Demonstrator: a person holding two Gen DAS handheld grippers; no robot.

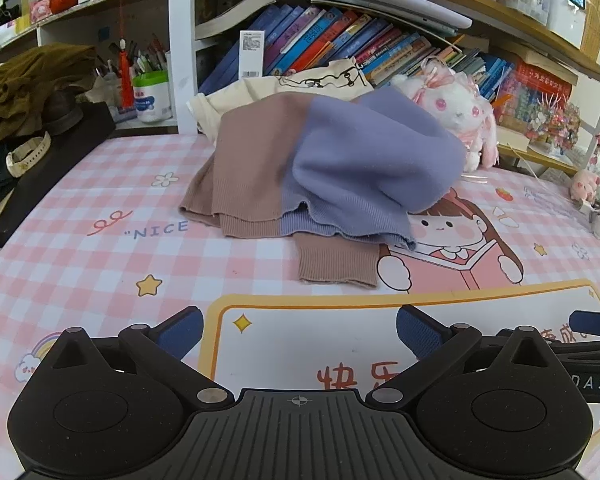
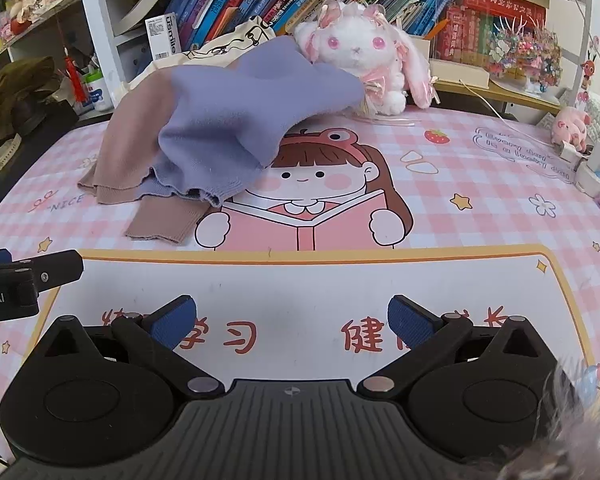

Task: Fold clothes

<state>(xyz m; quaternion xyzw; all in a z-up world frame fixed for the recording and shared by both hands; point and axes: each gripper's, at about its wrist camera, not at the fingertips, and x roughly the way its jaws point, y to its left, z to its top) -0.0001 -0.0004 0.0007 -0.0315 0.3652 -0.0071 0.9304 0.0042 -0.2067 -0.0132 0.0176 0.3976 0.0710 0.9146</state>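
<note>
Now, left wrist: sweater (image 1: 300,172), mauve + lilac halves, crumpled at far side of pink checked mat (image 1: 100,272). Left gripper (image 1: 300,330) tilted down, spread wide, empty. Right wrist: same heap (image 2: 204,136) beside plush rabbit (image 2: 360,52); right gripper (image 2: 292,318) likewise spread, nothing between pads.
</note>
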